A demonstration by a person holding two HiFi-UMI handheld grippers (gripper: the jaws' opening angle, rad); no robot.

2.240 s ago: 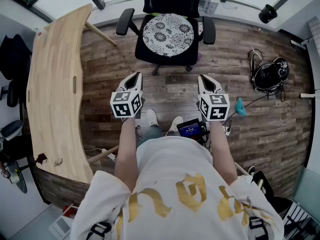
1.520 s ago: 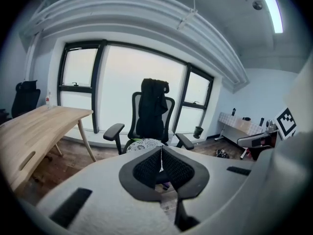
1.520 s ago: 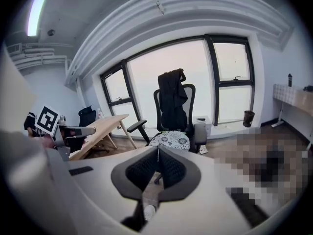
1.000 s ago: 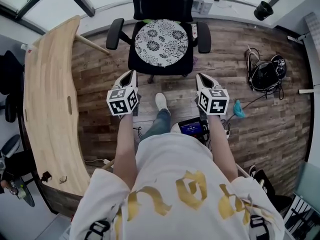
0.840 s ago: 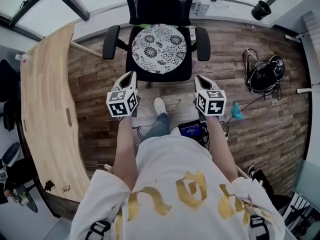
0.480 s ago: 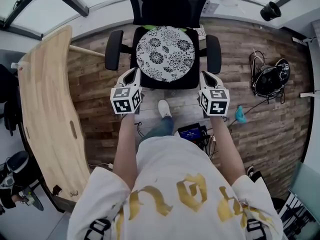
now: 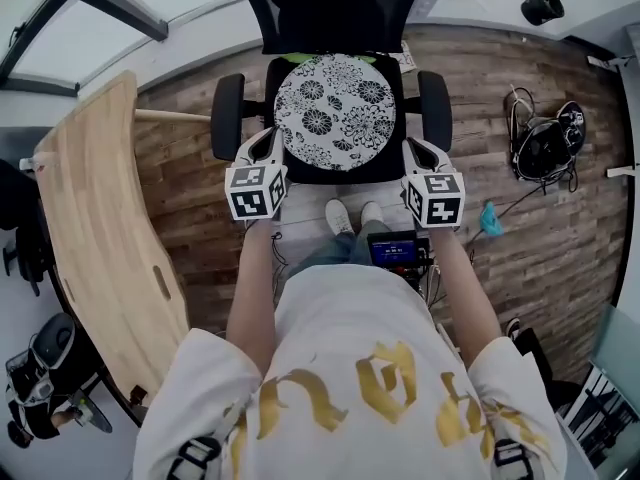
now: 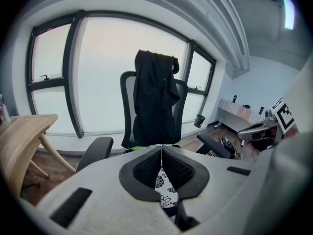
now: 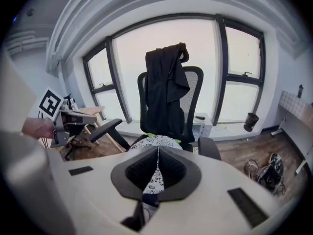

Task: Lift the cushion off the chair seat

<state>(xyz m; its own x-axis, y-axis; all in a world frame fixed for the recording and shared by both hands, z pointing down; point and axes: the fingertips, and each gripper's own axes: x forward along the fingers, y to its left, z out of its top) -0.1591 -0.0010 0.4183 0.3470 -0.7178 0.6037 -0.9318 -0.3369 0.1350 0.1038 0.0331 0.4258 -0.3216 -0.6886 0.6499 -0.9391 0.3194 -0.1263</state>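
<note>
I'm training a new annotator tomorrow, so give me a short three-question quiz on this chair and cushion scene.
1. True or false: the cushion is already off the chair seat.
2. The wooden table stands on the person's: A left, B right, C far side of the chair.
3. Fill in: the jaws of the left gripper and the right gripper are both ____.
Key: 1 false; 2 A; 3 shut.

Bright daylight from blown-out windows (image 8: pixel 102 77); strong fisheye distortion, dark vignetted edges; near jaws soft.
</note>
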